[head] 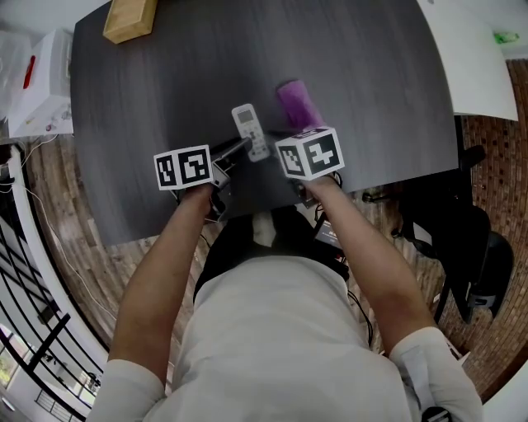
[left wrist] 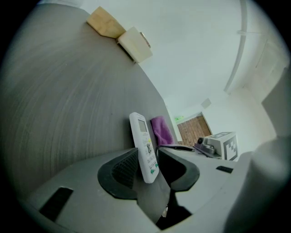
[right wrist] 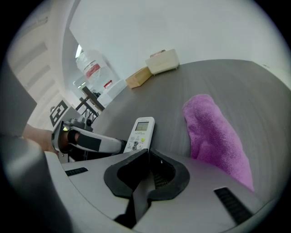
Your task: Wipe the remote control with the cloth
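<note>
A white remote control (head: 250,130) lies lengthwise on the dark grey table (head: 165,91). My left gripper (head: 239,149) comes in from the left and is shut on the remote's near end. In the left gripper view the remote (left wrist: 144,146) sits between both pads (left wrist: 125,167). A rolled purple cloth (head: 297,102) lies just right of the remote. My right gripper (right wrist: 148,159) is shut with nothing between its fingers. It hovers just in front of the cloth (right wrist: 217,136), with the remote (right wrist: 140,134) to its left. In the head view its marker cube (head: 309,152) hides the fingertips.
A wooden block (head: 130,18) lies at the table's far left corner, with a beige box (right wrist: 162,61) beside it. The table's near edge runs right below both grippers. A white box (head: 41,86) stands off the table at left, and a black chair (head: 470,247) at right.
</note>
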